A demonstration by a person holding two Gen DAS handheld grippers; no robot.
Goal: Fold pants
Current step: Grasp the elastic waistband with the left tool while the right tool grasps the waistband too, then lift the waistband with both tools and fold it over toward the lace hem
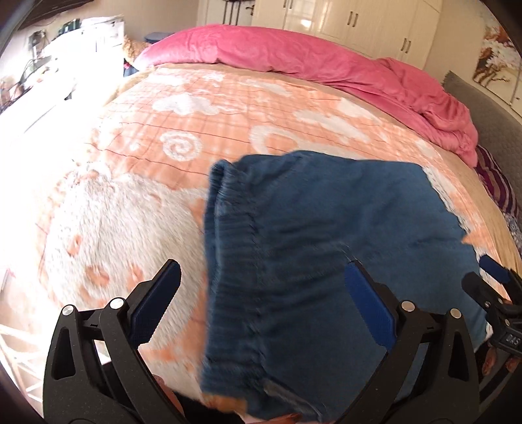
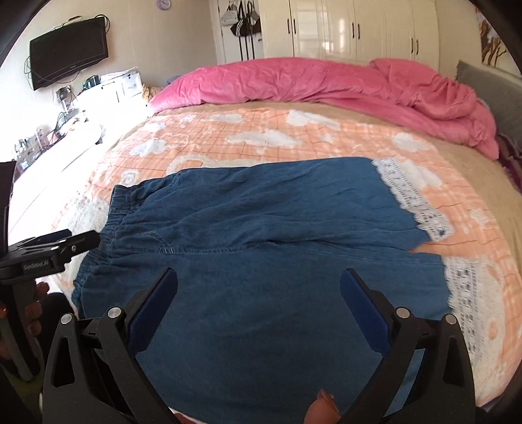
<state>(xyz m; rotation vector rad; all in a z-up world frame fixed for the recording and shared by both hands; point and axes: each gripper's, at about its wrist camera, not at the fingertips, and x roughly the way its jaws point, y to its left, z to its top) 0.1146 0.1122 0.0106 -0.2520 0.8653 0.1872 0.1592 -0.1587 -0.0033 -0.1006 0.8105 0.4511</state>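
Blue denim pants (image 2: 261, 228) with white lace hems (image 2: 414, 195) lie flat on the bed, elastic waistband (image 2: 114, 212) at the left, legs running right. In the left wrist view the pants (image 1: 326, 234) fill the lower right and the waistband (image 1: 228, 244) runs down the middle. My left gripper (image 1: 262, 280) is open and empty, its jaws standing either side of the waistband, just above it. It also shows in the right wrist view (image 2: 58, 243) at the left edge. My right gripper (image 2: 259, 287) is open and empty over the near leg; it also shows in the left wrist view (image 1: 492, 277).
The bed has an orange and white patterned blanket (image 2: 261, 137). A crumpled pink duvet (image 2: 326, 84) lies along the far side. White wardrobes (image 2: 359, 29) stand behind, a TV (image 2: 68, 49) hangs on the left wall above a cluttered desk (image 2: 65, 130).
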